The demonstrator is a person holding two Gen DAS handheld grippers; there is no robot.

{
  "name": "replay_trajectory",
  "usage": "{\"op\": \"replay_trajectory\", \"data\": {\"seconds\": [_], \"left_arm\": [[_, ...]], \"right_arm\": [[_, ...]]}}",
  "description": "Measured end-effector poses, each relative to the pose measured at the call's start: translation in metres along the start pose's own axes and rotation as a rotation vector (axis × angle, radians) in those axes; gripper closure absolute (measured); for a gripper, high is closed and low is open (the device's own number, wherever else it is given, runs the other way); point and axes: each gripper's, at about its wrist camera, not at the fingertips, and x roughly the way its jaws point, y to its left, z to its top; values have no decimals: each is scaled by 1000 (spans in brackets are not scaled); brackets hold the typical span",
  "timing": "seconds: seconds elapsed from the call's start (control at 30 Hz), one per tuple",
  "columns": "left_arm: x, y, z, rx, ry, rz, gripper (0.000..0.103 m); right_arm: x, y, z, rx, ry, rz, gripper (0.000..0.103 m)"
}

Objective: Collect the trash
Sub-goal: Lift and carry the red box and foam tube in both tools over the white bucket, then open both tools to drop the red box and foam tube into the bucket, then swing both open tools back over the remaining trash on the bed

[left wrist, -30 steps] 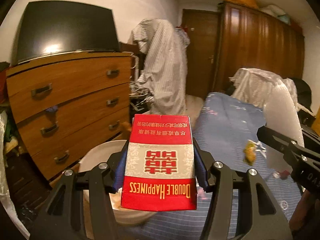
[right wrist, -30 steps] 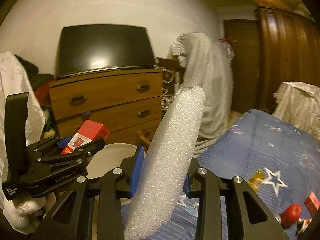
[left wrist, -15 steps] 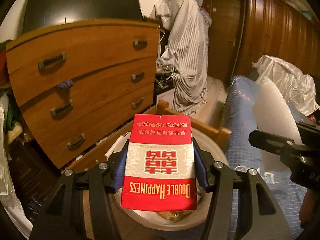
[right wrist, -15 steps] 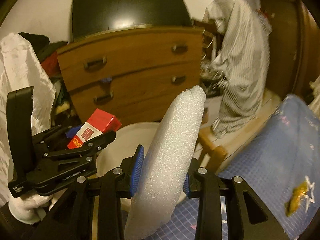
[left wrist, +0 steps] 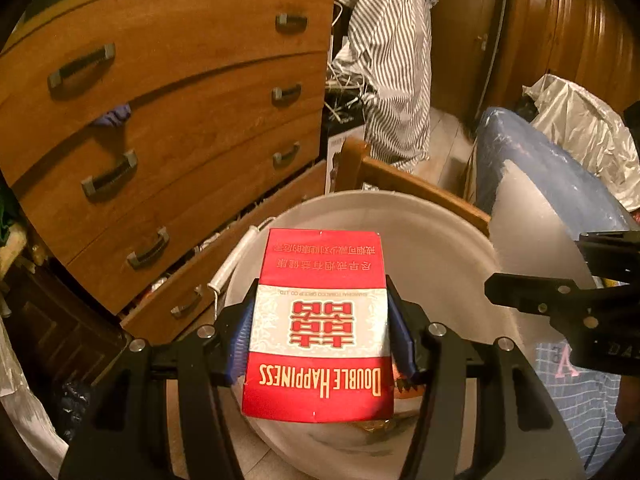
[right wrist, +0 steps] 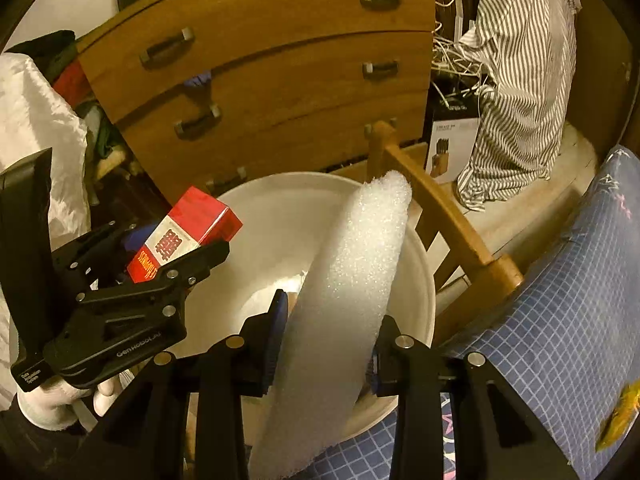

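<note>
The left gripper (left wrist: 320, 336) is clamped on a red and white cigarette box (left wrist: 320, 328), its blue pads pressing both long sides, and the box hangs over a wide white bucket (left wrist: 440, 240) that stands on the floor between a wooden dresser (left wrist: 180, 100) and a wooden bed frame (left wrist: 420, 188). The left wrist view shows the box's face straight on, with its print upside down, and some orange scraps lying in the bucket under it; it catches the right gripper (left wrist: 560, 304) only from the side, at the right edge, with a pale blurred sheet behind it. The right wrist view shows what that sheet is: a long strip of white foam (right wrist: 344, 280), gripped low down between the right gripper's (right wrist: 324, 344) pads and rising up and to the right above the bucket's (right wrist: 420, 280) far rim. From here the left gripper (right wrist: 160, 256) appears from the side over the bucket's left rim, the box (right wrist: 184, 232) tilted in it, and a white-gloved hand (right wrist: 52, 404) holds its handle. This view alone takes in the blue checked bedspread (right wrist: 560, 320) and a yellow scrap (right wrist: 616, 416) lying on it. A striped shirt (right wrist: 520, 60) hangs beyond the bed frame.
</note>
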Motion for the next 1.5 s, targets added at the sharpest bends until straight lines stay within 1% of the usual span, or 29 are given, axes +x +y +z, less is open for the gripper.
{"op": "replay_trajectory", "data": {"seconds": [0.13, 0.6, 0.83, 0.87, 0.9, 0.93, 0.97, 1.03, 1.1, 1.3, 1.5], "left_arm": [[7, 1, -2, 3, 18, -2, 49], [7, 1, 0, -5, 10, -8, 49], [6, 1, 1, -16, 11, 1, 48], [6, 1, 1, -17, 10, 5, 48], [6, 2, 1, -19, 10, 9, 45], [6, 3, 1, -22, 10, 12, 41], [5, 3, 1, -25, 8, 13, 40], [5, 5, 0, -31, 7, 19, 35], [5, 7, 0, -38, 11, 27, 34], [1, 6, 0, -37, 9, 25, 34], [-10, -2, 2, -21, -9, 19, 34]], "right_arm": [[3, -3, -2, -5, 3, -2, 68], [-2, -4, -4, -17, -3, -4, 68], [-3, -4, -5, -22, -3, 4, 67], [-4, -4, -5, -25, -5, 0, 64], [-5, -4, -5, -25, -11, 0, 59], [-7, -5, -6, -23, -16, 5, 50], [-9, -5, -6, -23, -23, 7, 45], [-12, -5, -8, -23, -32, 12, 44], [-15, -6, -9, -22, -39, 14, 44], [-28, -8, -13, -11, -61, 20, 44], [-55, -12, -26, 1, -97, 22, 44]]}}
